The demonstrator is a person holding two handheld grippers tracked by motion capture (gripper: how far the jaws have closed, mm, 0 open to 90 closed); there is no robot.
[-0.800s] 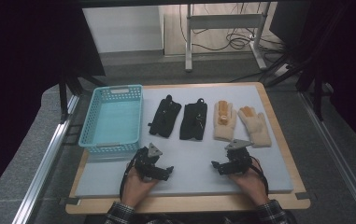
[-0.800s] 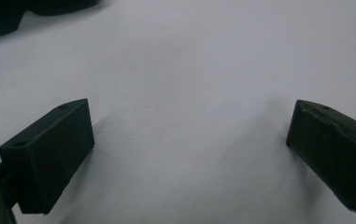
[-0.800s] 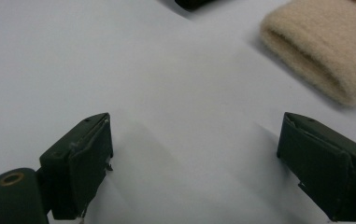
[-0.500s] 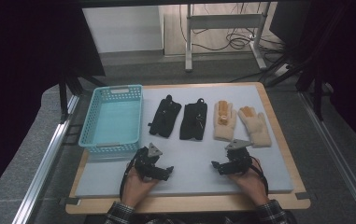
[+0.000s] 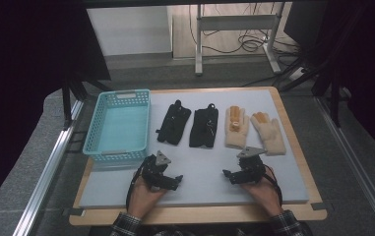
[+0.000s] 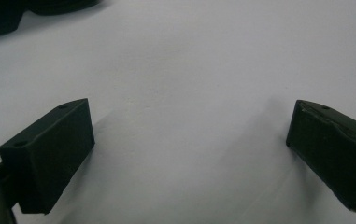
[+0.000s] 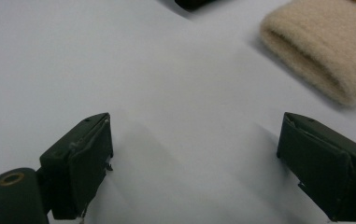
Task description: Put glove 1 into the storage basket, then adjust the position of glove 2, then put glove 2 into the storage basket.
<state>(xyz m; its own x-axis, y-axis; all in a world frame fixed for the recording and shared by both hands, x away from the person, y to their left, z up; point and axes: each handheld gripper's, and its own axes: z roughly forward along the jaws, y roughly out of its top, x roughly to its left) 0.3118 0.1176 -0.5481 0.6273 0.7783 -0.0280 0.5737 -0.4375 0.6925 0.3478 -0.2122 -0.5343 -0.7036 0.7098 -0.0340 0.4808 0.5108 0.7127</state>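
Both grippers, left gripper & right gripper, are wide open, holding nothing. Reach low for the tan glove or you'll just push it, not grab it.

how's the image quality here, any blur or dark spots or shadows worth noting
High view: the mat is evenly lit, surroundings fall to near black, black gloves lose detail. Left gripper view: soft focus, faint shadows beside the open left gripper. Right gripper view: beige glove cuff blurred, right gripper casts soft shadows.
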